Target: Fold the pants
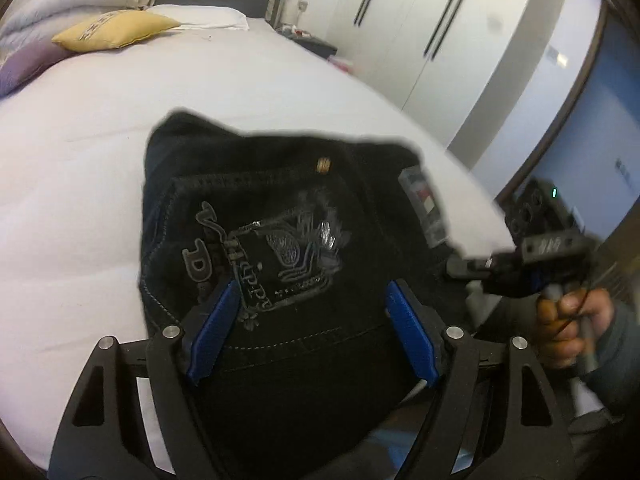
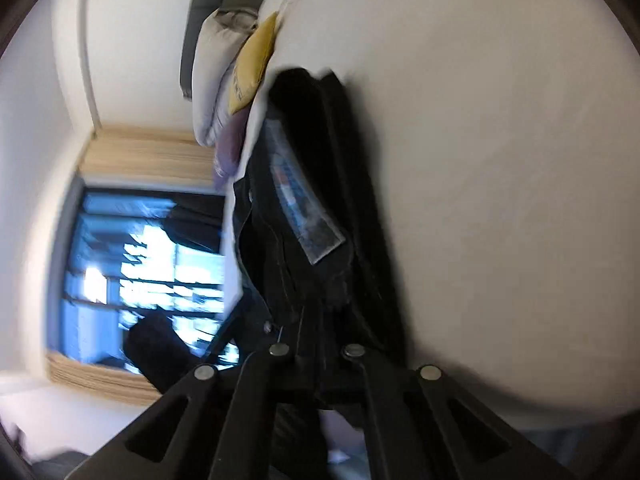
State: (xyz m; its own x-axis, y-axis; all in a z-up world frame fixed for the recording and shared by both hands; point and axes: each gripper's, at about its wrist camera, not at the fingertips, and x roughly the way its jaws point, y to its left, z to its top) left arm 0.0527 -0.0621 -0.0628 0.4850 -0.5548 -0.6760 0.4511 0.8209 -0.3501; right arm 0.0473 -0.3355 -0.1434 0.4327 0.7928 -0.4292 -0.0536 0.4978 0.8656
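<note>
The pants [image 1: 280,248] lie folded on the bed [image 1: 100,160], near its front edge. The left gripper [image 1: 312,320] hangs over them, one finger to each side of the pocket. The right gripper [image 1: 464,268] sits at their right edge, with the person's hand [image 1: 568,320] behind it. Far back, at the head of the bed, the pillows [image 1: 92,4] are stacked to the left. A wardrobe [image 1: 420,20] stands beyond the bed on the right.

Black pants [image 1: 280,248] — folded, on bed.
</note>
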